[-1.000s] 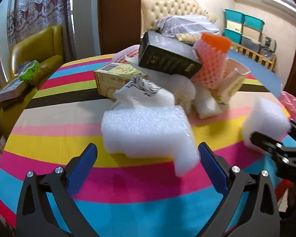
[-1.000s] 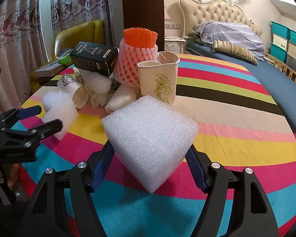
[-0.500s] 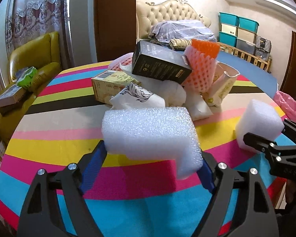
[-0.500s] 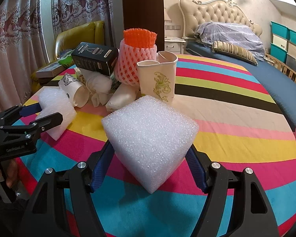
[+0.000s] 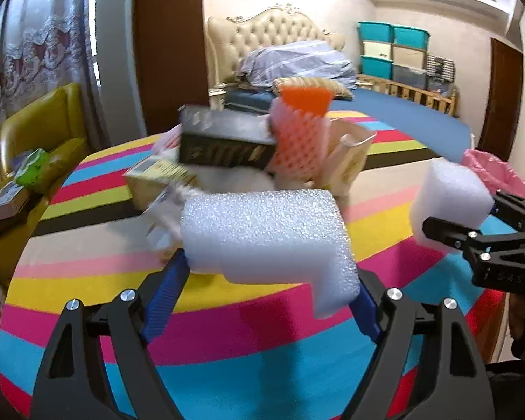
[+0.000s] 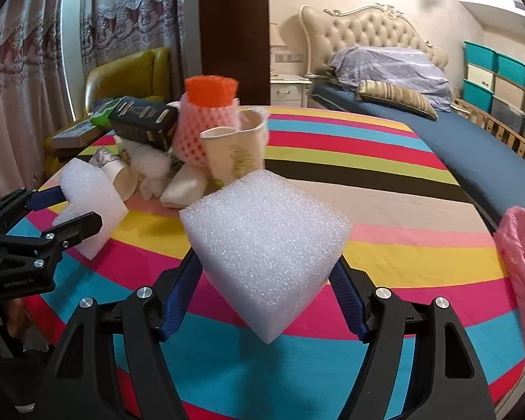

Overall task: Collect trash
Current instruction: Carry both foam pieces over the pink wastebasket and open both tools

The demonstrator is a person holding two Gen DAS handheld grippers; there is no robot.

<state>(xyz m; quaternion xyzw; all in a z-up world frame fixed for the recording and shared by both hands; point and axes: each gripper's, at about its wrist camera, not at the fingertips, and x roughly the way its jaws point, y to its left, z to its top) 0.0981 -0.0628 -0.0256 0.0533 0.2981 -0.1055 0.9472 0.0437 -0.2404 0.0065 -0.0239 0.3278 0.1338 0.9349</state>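
My left gripper (image 5: 267,276) is shut on a white L-shaped foam block (image 5: 266,234) and holds it above the striped round table (image 5: 227,343). My right gripper (image 6: 264,273) is shut on a white foam cube (image 6: 266,245), also lifted off the table. Each gripper shows in the other's view: the right one with its cube (image 5: 451,197), the left one with its block (image 6: 87,203). A trash pile sits mid-table: a black box (image 5: 224,141), pink and orange foam netting (image 5: 302,133), a paper cup (image 6: 234,155), a yellow carton (image 5: 161,178).
A pink trash bag (image 6: 521,266) hangs at the table's right edge, also in the left wrist view (image 5: 497,171). A yellow armchair (image 5: 38,133) stands left, a bed (image 6: 385,70) behind the table. Storage bins (image 5: 392,52) are stacked at the back right.
My left gripper closed on the L-shaped foam block and lifted it off the table. My right gripper rose with the cube it held throughout, both views tilting up.
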